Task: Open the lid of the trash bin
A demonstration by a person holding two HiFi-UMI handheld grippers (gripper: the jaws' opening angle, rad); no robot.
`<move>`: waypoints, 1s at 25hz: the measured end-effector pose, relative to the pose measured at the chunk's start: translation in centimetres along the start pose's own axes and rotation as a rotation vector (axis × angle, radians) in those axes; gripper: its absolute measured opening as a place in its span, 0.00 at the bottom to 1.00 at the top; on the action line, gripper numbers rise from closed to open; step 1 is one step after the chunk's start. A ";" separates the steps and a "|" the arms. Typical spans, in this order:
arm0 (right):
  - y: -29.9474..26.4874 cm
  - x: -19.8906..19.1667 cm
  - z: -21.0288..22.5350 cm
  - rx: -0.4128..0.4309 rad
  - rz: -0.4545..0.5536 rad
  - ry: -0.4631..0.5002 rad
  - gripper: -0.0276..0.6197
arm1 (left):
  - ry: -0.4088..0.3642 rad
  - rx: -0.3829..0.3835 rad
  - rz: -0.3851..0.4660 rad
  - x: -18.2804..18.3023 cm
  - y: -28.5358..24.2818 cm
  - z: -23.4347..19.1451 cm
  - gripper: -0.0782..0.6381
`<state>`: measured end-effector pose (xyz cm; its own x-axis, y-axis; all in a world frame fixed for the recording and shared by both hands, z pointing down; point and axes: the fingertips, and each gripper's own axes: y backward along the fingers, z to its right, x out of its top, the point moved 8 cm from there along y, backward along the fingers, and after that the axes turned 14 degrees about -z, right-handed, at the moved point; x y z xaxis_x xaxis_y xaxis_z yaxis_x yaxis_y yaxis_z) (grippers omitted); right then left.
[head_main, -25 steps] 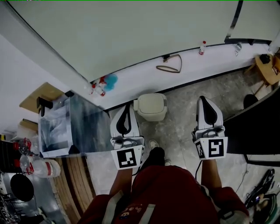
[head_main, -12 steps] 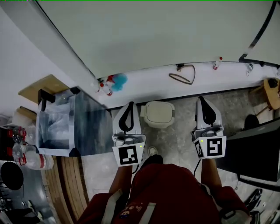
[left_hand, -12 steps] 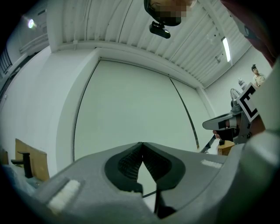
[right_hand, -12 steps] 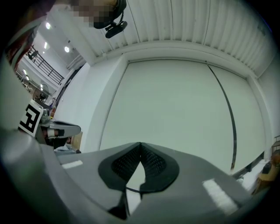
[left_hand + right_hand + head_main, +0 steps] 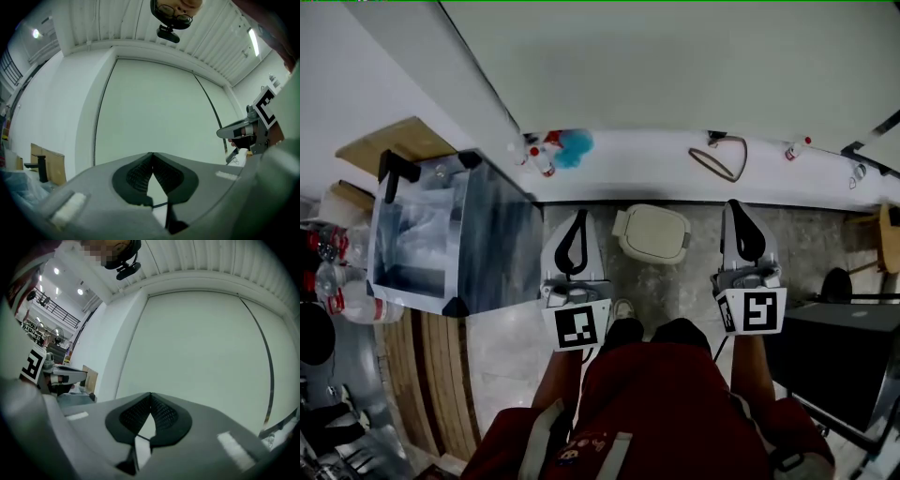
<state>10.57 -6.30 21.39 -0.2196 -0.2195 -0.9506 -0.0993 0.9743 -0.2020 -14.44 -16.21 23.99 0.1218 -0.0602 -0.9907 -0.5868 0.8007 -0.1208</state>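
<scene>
Bin [image 5: 652, 232]: on floor [image 5: 694, 286] by wall [image 5: 675, 75], lid down.
Left tongs [image 5: 578, 217]: pressed together, empty, left of bin.
Right tongs [image 5: 738, 208]: pressed together, empty, right of bin.

The trash bin [image 5: 652, 233] sits between left hand-held gripper [image 5: 579, 216] and right hand-held gripper [image 5: 734, 206], seemingly against the wall [image 5: 675, 75].

Clear storage box [image 5: 450, 234] at left, cardboard [image 5: 394, 145] behind it. White ledge [image 5: 647, 173] carries blue duster [image 5: 573, 147], looped cord [image 5: 719, 159], small bottle [image 5: 797, 147].
</scene>
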 end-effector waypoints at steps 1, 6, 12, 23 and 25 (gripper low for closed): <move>-0.6 -0.3 0.1 0.012 -0.007 -0.006 0.04 | 0.002 0.012 -0.009 -0.3 -0.2 -0.1 0.12; -3.4 -2.9 1.2 0.093 -0.062 -0.036 0.04 | -0.002 0.068 -0.076 -2.1 -1.4 1.0 0.12; -6.2 -6.8 3.7 0.202 -0.119 -0.071 0.04 | 0.027 0.169 -0.112 -4.4 -3.2 4.3 0.12; -10.6 -15.3 6.0 0.370 -0.271 -0.141 0.04 | 0.074 0.331 -0.246 -10.0 -4.3 8.8 0.12; -10.9 -17.5 5.7 0.390 -0.311 -0.141 0.04 | 0.091 0.370 -0.275 -11.4 -4.2 9.2 0.12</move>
<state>21.07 -12.77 38.84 -0.1019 -0.5192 -0.8486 0.2358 0.8161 -0.5276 -6.01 -13.47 36.33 0.1521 -0.3389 -0.9284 -0.2162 0.9052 -0.3659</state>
